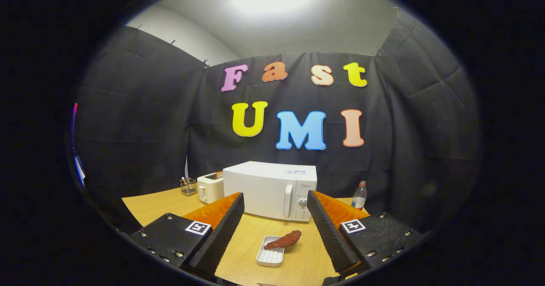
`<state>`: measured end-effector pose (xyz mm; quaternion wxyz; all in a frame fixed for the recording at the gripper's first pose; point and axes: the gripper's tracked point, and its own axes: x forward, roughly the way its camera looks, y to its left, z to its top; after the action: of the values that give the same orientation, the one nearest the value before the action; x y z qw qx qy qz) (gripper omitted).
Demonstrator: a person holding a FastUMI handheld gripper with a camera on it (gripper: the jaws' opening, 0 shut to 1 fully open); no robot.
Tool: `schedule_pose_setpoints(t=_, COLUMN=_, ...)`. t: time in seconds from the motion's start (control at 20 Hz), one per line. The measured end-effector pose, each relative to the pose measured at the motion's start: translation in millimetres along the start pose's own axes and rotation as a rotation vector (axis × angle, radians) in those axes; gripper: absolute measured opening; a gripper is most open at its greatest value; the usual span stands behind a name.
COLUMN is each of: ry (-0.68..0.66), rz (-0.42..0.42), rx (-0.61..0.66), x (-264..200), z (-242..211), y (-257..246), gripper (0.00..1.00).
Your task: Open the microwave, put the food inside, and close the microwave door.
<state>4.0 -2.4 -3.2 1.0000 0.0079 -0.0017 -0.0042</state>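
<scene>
A white microwave [269, 189] stands on the wooden table [149, 205] beyond my fingers, its door shut and its vertical handle [288, 201] toward the right, beside the dials. A reddish-brown piece of food [282, 240] lies partly on a small white ribbed tray [271, 256], between my two fingers and nearer than the microwave. My gripper [276, 201] is open wide, with nothing held, and hovers above the table short of the tray.
A white toaster [210, 187] stands left of the microwave, with a small wire holder [188, 187] further left. A clear water bottle [359, 195] stands to the microwave's right near the cloth wall.
</scene>
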Motion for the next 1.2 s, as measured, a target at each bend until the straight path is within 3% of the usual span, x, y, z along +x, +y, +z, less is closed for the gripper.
schedule_pose_setpoints(t=0.75, ry=-0.018, rz=0.006, rx=0.034, x=17, z=-9, y=-1, gripper=0.96)
schedule_pose_setpoints(t=1.2, ry=-0.071, rz=0.002, rx=0.044, x=54, z=-21, y=2, gripper=0.95)
